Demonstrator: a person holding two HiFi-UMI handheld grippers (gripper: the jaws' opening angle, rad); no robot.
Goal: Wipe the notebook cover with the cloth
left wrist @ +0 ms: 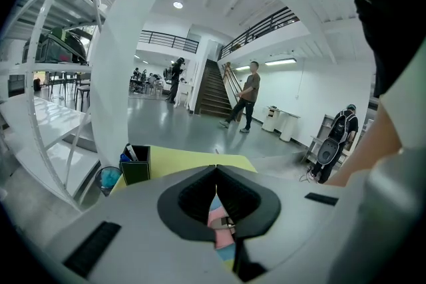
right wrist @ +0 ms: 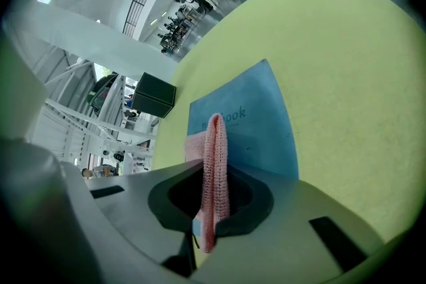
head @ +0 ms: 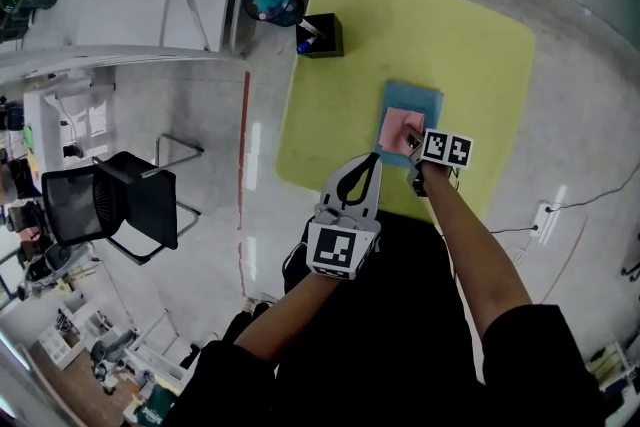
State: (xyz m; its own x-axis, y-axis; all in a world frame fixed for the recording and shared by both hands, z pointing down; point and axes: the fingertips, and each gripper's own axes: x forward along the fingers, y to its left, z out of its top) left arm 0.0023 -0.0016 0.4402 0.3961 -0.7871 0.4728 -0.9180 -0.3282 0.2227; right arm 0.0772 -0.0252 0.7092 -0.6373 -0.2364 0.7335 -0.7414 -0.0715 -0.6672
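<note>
The right gripper (head: 412,140) is pinching the one pink knitted cloth (right wrist: 214,163) between its jaws and holding it down on the one blue notebook (head: 425,100), which is lying directly beneath and ahead of this gripper. The notebook's far and right edges are showing bare beyond the cloth. The yellow table top (head: 450,35) is spreading open ahead of the gripper and to its right, while the table's near edge is running just behind it. The left gripper (head: 372,158) is hovering just to the left of the right one, tips near the notebook's near left corner, jaws pressed together on nothing. One black pen holder (head: 322,35) is standing well ahead and to the left, at the table's far left corner. Two round bins (head: 272,0) are sitting beyond that corner, and one black chair (head: 120,200) is standing far to the left.
</note>
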